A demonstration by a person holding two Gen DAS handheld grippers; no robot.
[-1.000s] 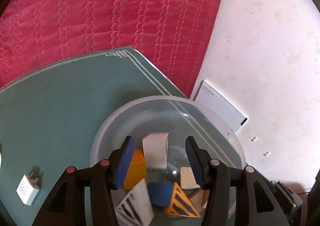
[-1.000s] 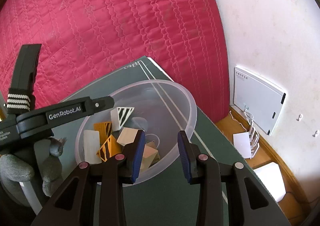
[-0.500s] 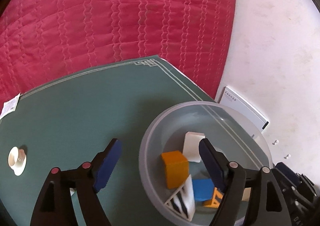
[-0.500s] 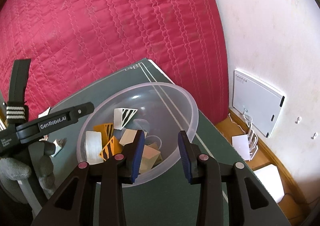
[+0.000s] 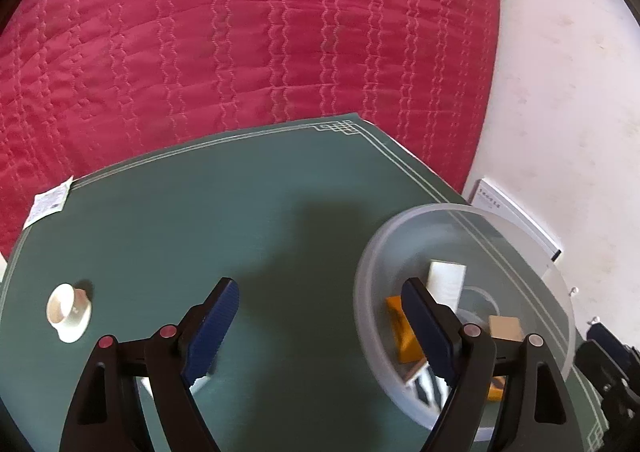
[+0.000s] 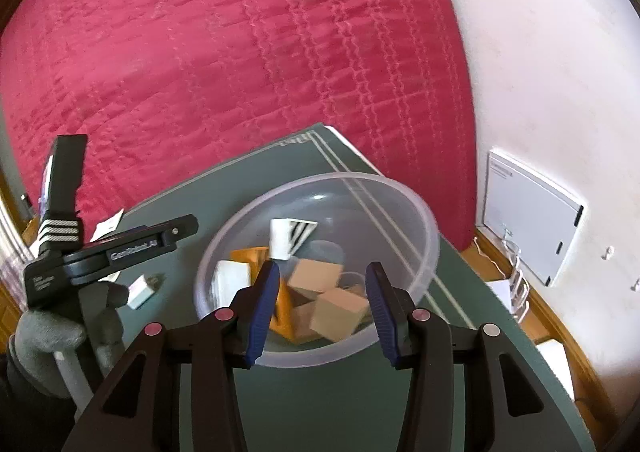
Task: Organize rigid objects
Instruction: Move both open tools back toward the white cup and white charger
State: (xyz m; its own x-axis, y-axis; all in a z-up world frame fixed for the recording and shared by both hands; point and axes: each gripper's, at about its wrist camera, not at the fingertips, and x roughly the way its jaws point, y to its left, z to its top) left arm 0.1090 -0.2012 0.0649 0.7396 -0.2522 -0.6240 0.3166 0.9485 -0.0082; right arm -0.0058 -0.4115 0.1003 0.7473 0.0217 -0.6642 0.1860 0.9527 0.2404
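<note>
A clear plastic bowl (image 5: pixel 362 272) (image 6: pixel 430 248) stands on the green table mat (image 5: pixel 240 232) (image 6: pixel 320 412). It holds several blocks: a white one (image 5: pixel 446 280), an orange one (image 5: pixel 400 332) (image 6: pixel 248 256), a striped white one (image 6: pixel 290 232) and tan ones (image 6: pixel 340 310). My left gripper (image 5: pixel 320 328) hangs left of the bowl over bare mat, its jaws opening wide with nothing between them. My right gripper (image 6: pixel 322 308) hovers over the bowl's near rim. Its jaws are opening, and a blurred tan block shows between them, untouched.
A small white cup-shaped piece (image 5: pixel 68 312) sits at the mat's left, and a white charger plug (image 6: pixel 140 288) lies left of the bowl. A paper label (image 5: pixel 48 204) lies at the mat's far edge. Red quilted bedding (image 5: pixel 240 52) is behind. A gloved hand (image 6: pixel 44 336) holds the left tool.
My left gripper swung left, away from above the bowl, and its jaws spread wide; the white block stayed in the bowl. The right gripper's jaws widened over the near rim.
</note>
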